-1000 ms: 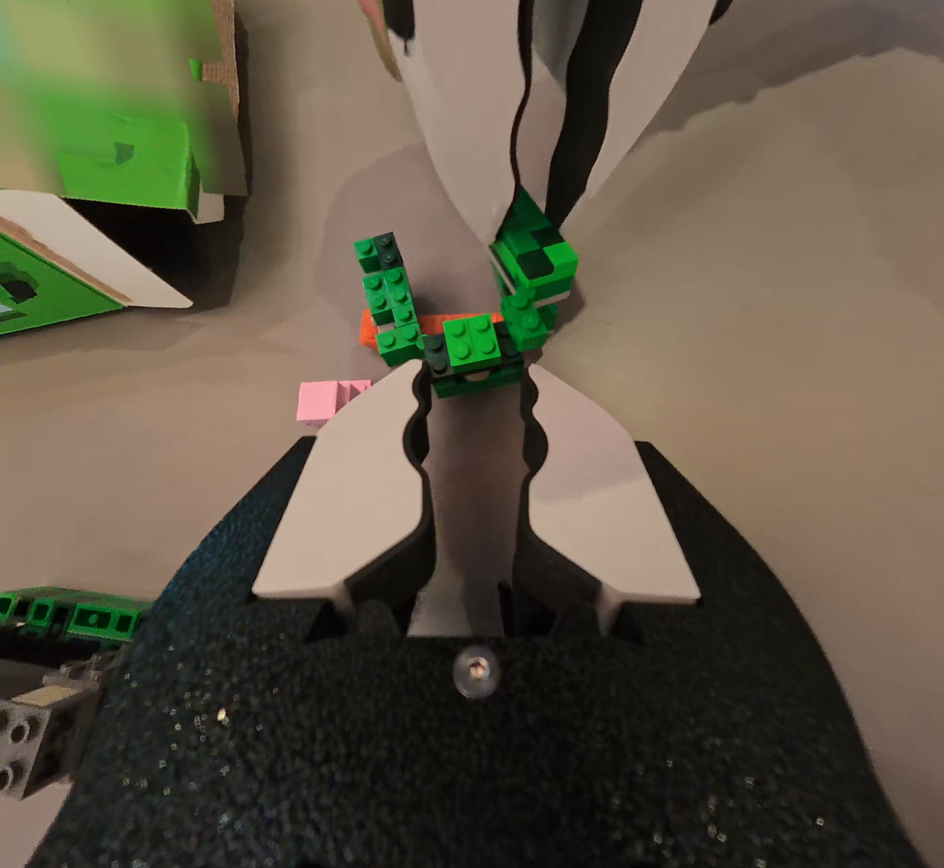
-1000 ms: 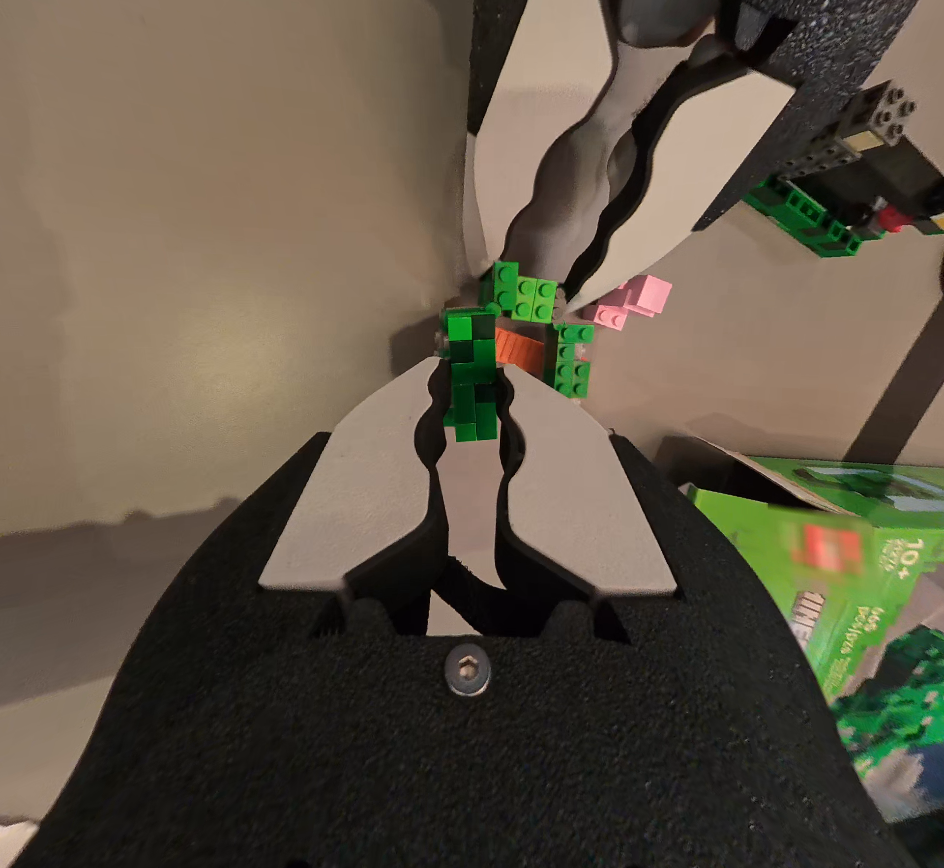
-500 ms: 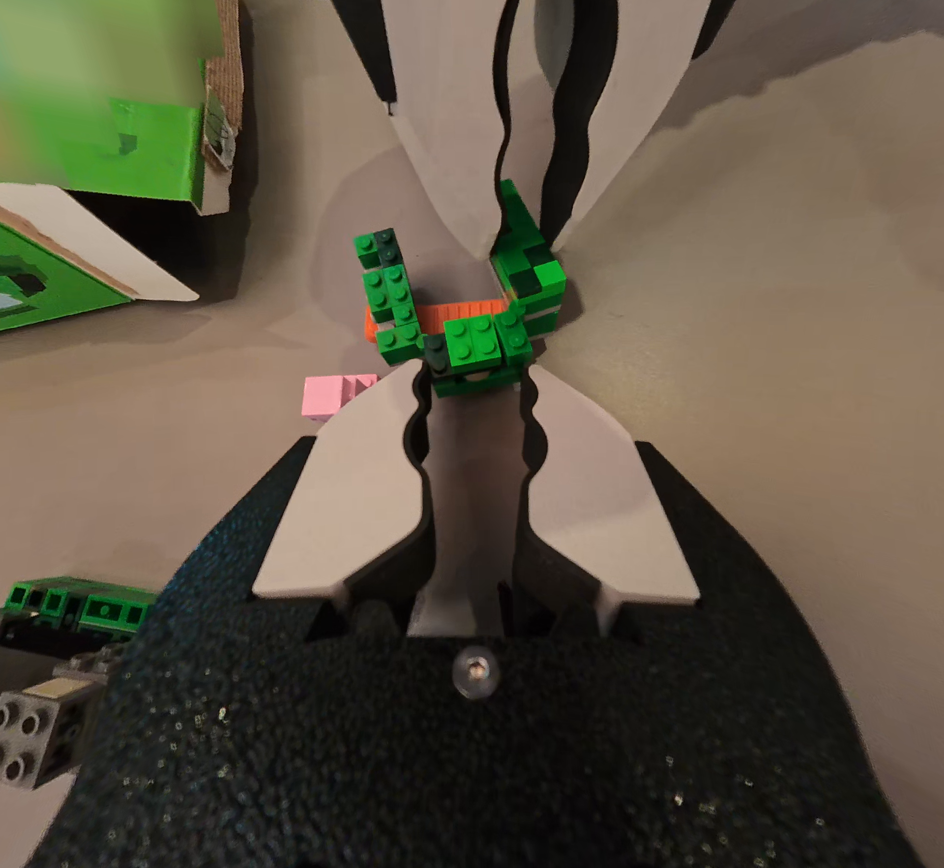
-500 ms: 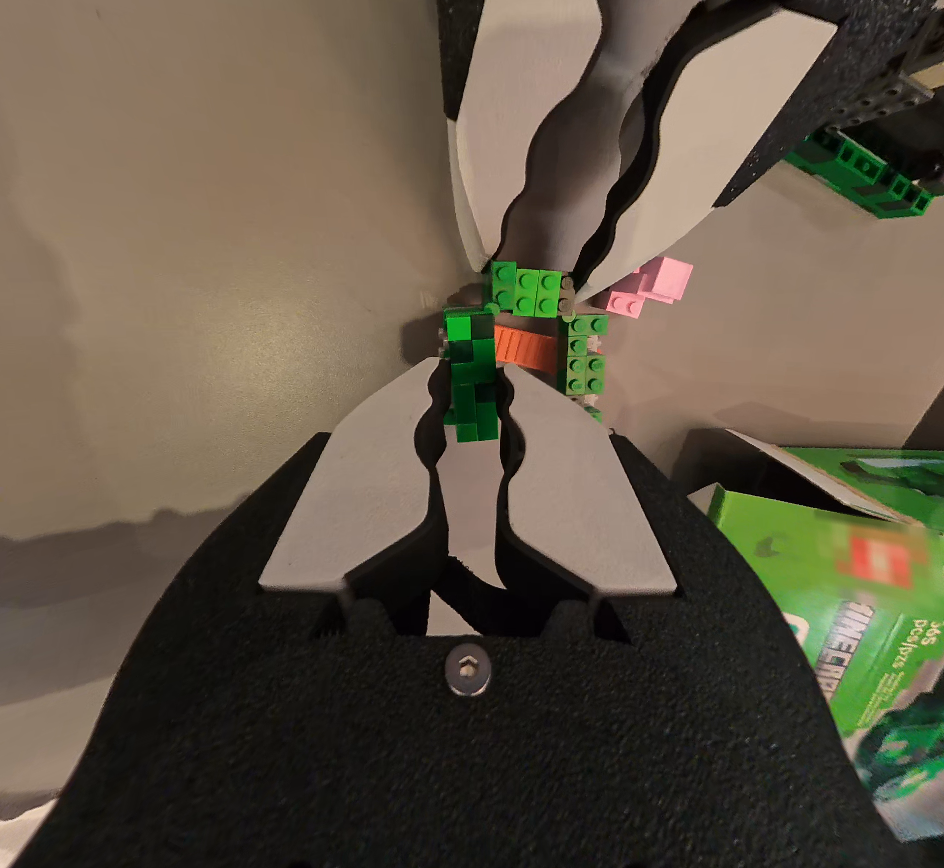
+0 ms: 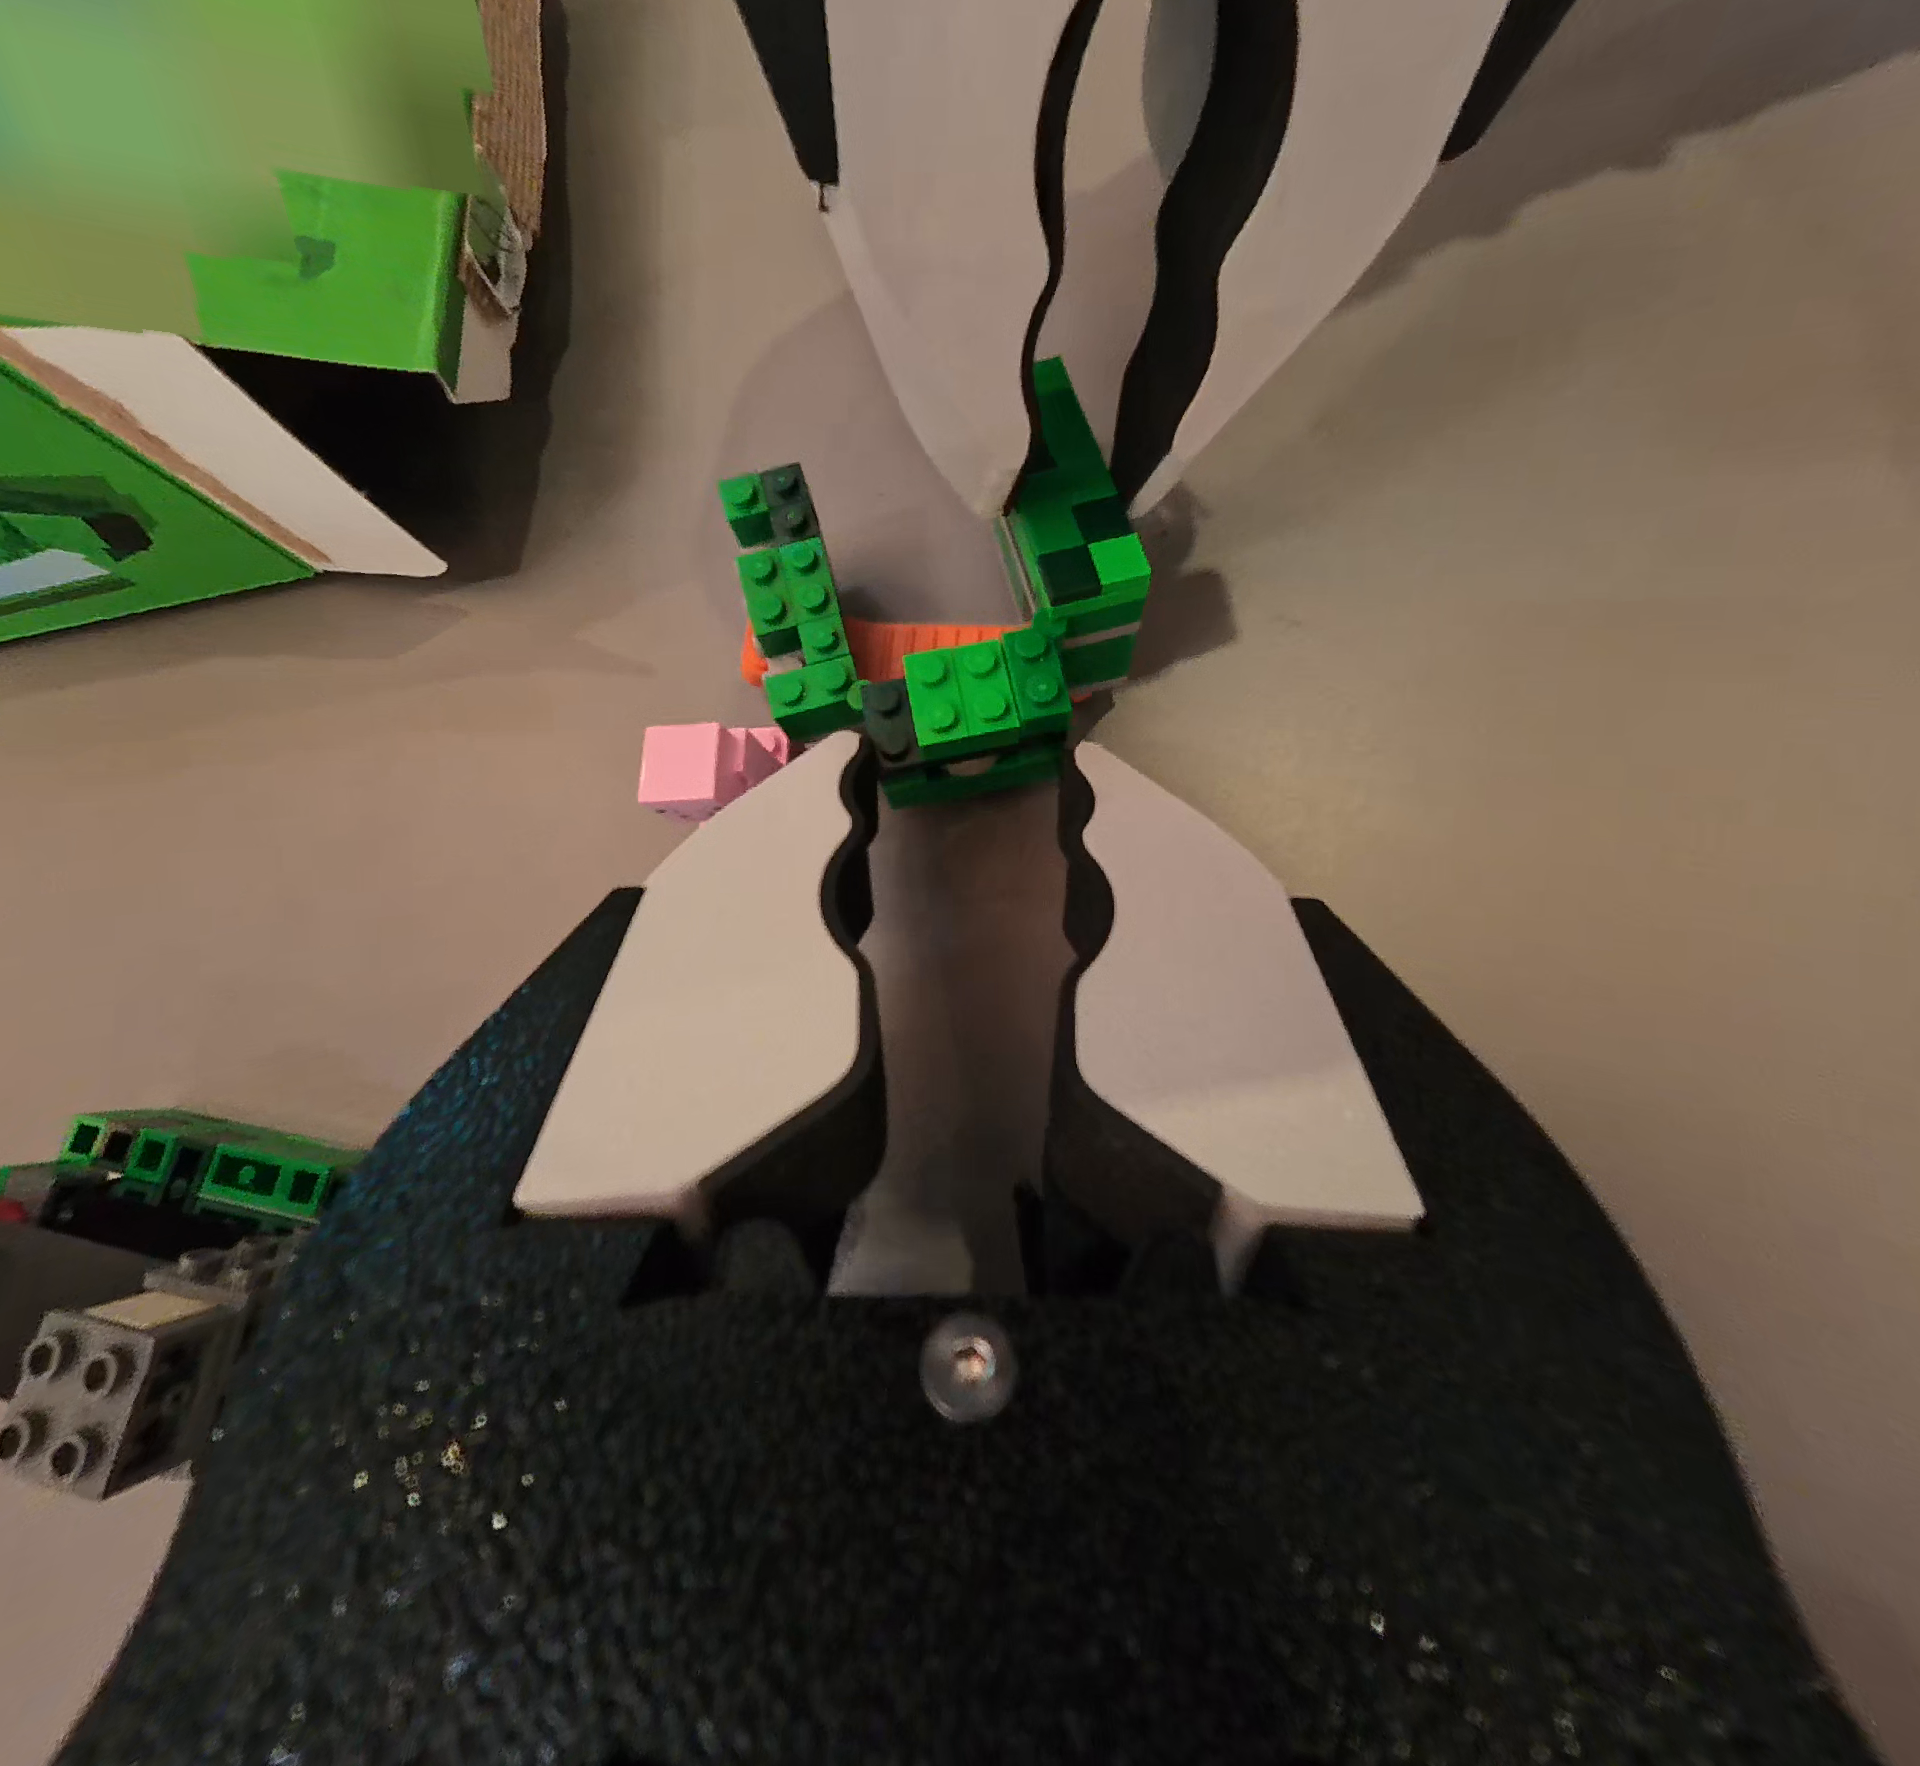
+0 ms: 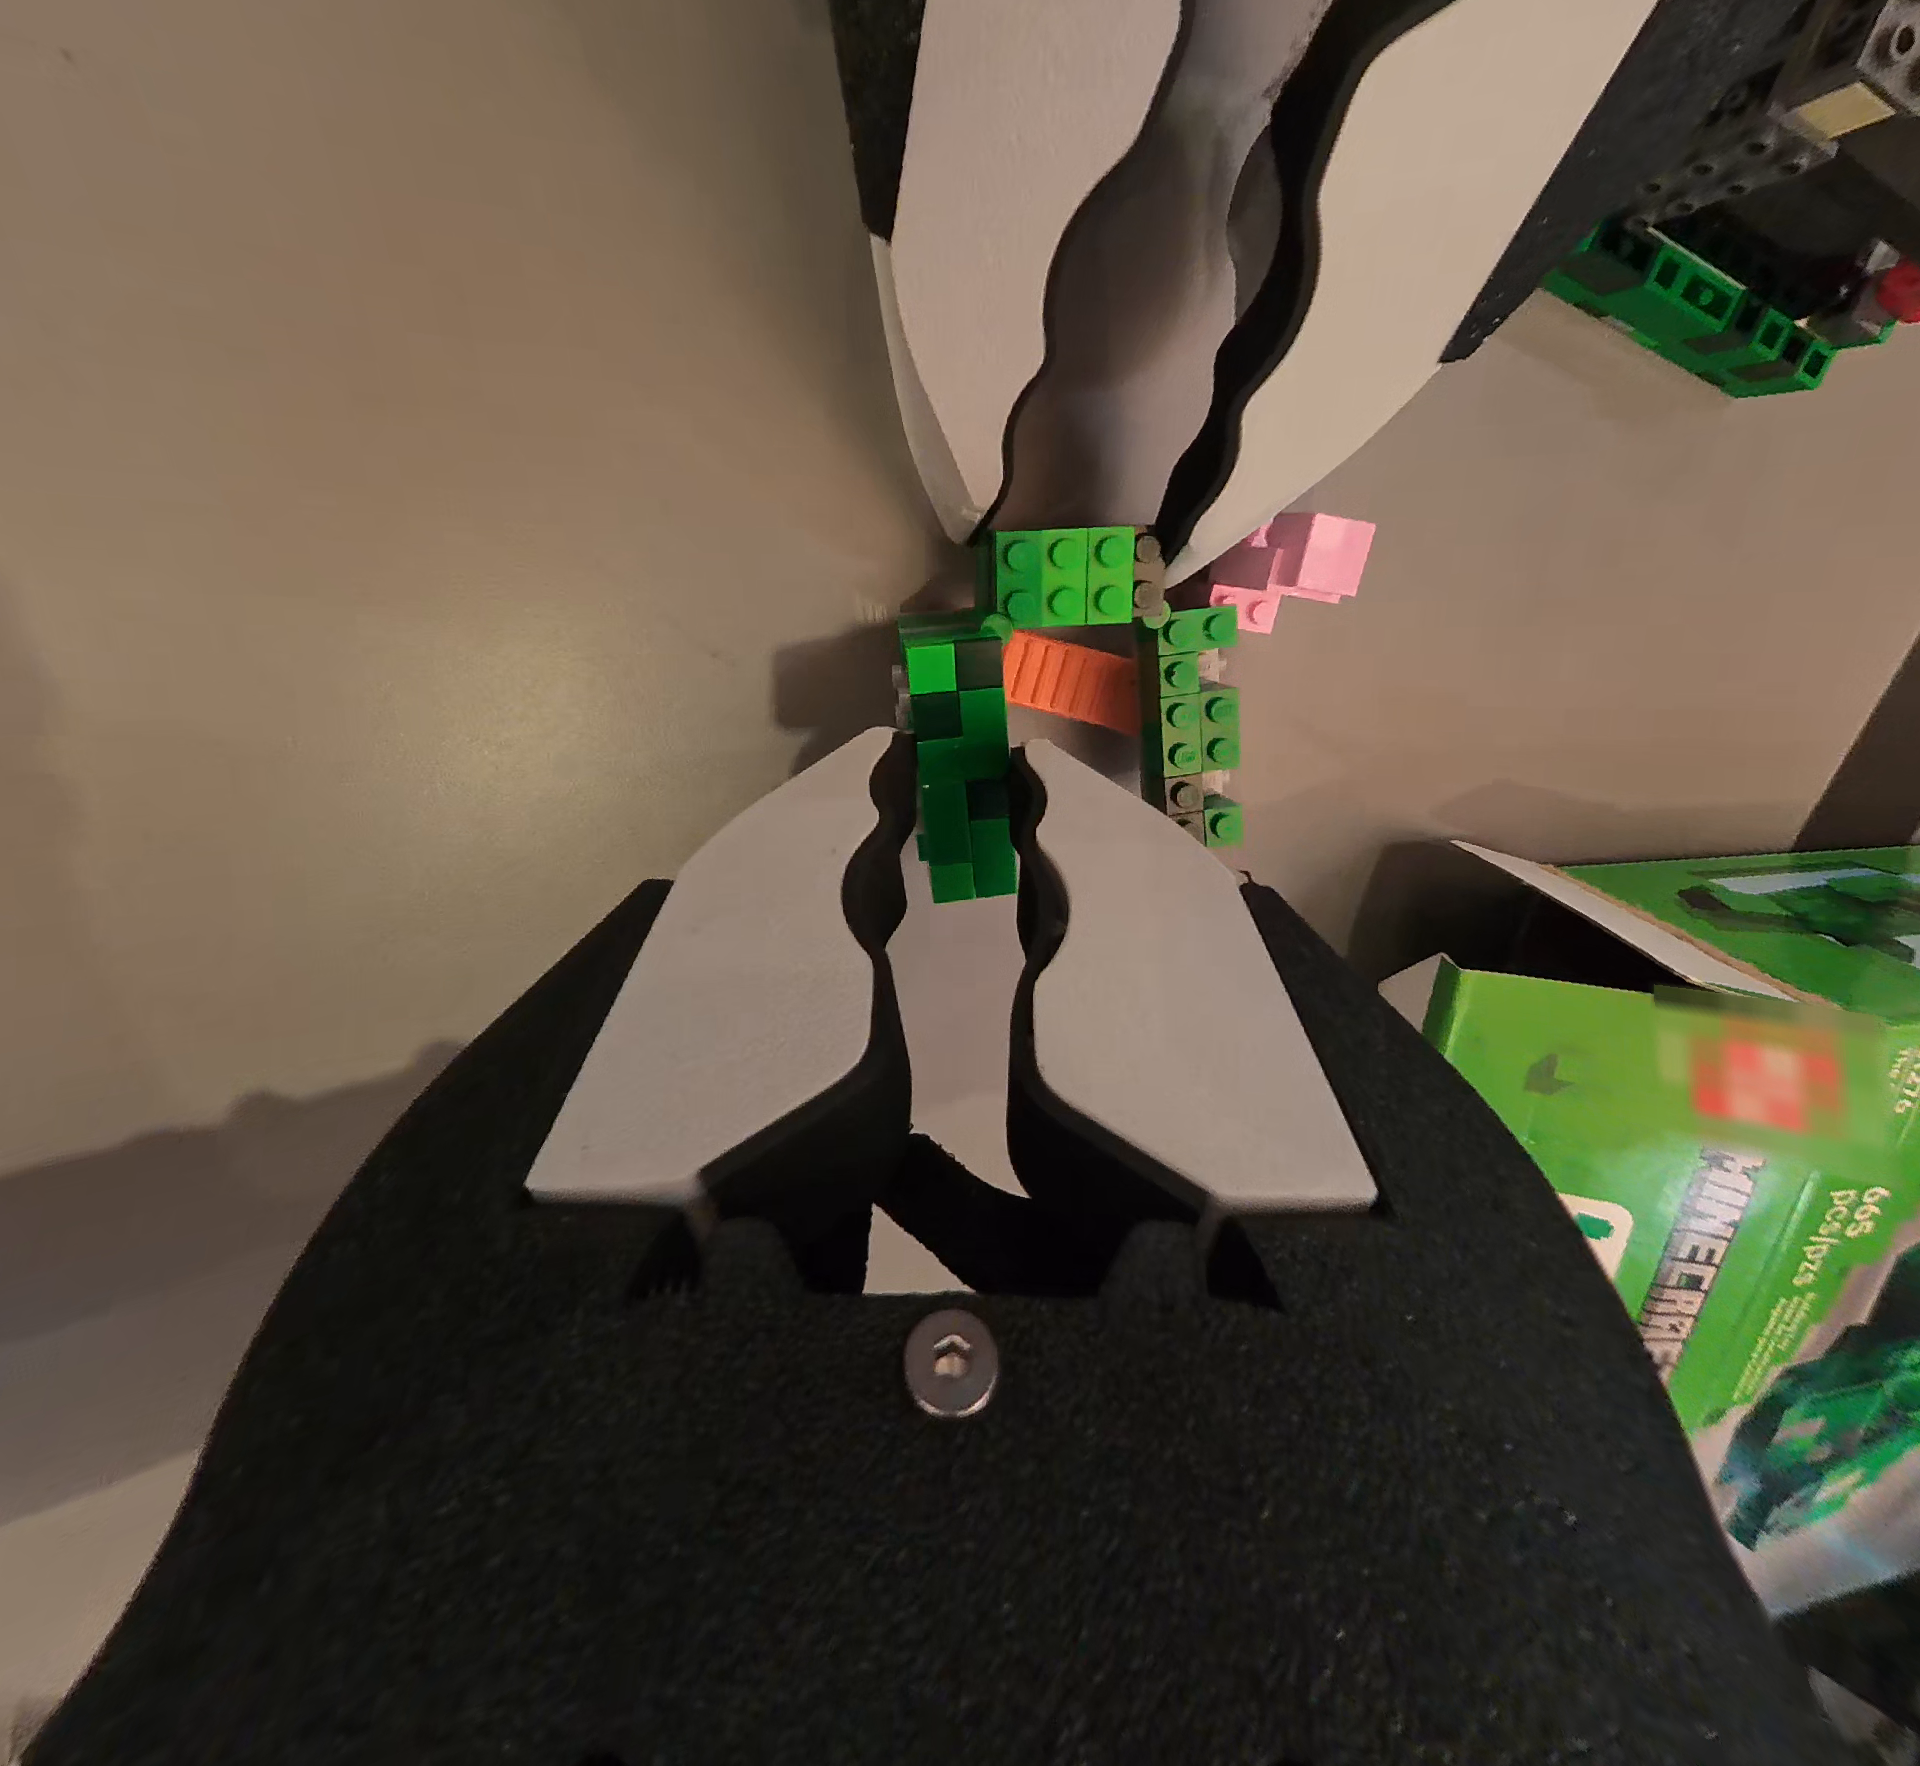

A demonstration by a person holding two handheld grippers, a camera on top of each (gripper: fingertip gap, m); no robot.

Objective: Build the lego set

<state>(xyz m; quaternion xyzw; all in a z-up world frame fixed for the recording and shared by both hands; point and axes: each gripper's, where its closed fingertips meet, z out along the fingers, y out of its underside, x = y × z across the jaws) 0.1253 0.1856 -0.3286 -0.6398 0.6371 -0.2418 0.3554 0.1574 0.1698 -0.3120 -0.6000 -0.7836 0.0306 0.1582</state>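
Observation:
A small U-shaped green lego wall [image 5: 977,698] stands on the beige table around an orange ridged piece [image 5: 914,641]. My left gripper [image 5: 966,760] is shut on the studded near section of the wall. My right gripper [image 5: 1065,501] comes in from the far side and is shut on the smooth green side section [image 5: 1081,532]. In the right wrist view my right gripper [image 6: 956,750] pinches that smooth green section [image 6: 961,781]. There the left gripper [image 6: 1075,542] clamps the studded section [image 6: 1060,573], with the orange piece [image 6: 1070,682] between the two arms.
A pink lego piece [image 5: 691,766] lies just left of my left fingers, also in the right wrist view [image 6: 1309,558]. An opened green box [image 5: 239,106] sits far left. A grey and green partial build [image 5: 156,1186] is near left. The table [image 5: 1558,677] is bare to the right. The grippers' ends are close to 5 cm from one another.
The smooth green section in my right gripper has swung from tilted to nearly square against the corner of the near wall. The two grippers have drawn closer. Both have stayed shut.

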